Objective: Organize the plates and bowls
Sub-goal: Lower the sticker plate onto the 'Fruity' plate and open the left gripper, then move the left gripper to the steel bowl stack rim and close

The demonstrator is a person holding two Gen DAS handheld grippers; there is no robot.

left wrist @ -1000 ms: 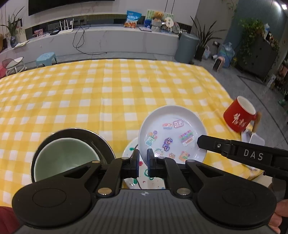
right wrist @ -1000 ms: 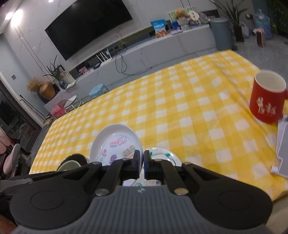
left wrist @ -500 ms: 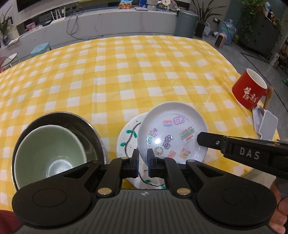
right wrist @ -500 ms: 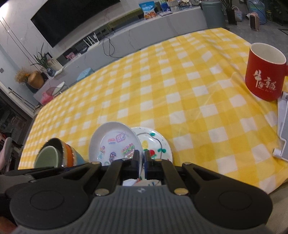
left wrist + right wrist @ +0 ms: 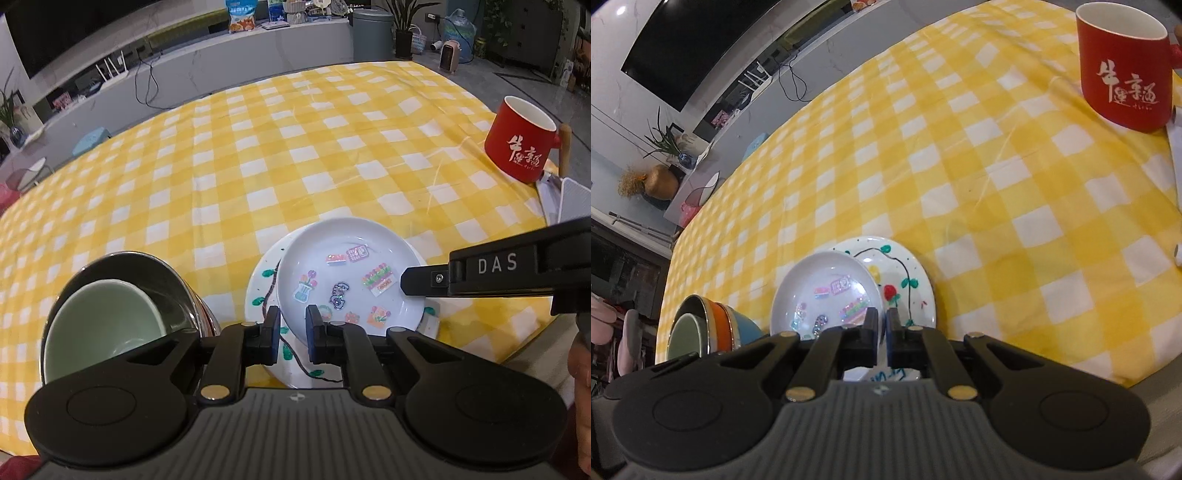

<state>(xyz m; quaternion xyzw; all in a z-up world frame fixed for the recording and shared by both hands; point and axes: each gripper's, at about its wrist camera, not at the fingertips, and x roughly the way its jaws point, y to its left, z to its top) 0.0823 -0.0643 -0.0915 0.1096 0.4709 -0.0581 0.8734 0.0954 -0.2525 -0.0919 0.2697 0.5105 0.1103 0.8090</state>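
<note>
Right hand-held gripper (image 5: 882, 325) pinches the near rim of the white sticker-decorated plate (image 5: 827, 291), resting askew on the white painted-vine plate (image 5: 905, 284). Left hand-held gripper (image 5: 291, 325) hovers slightly spread. Next: centre, release. Beyond, nested bowls (image 5: 701, 332) sit on the yellow-checked tabletop (image 5: 960, 166).

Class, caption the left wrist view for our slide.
Right claw grips sticker plate over painted plate, beside nested bowls.

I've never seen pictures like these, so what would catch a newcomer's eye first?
Probably the white sticker plate, held by the right gripper over a painted plate near the table's front edge. To its left sit nested bowls, and a red mug stands far right on the yellow checked cloth.
</note>
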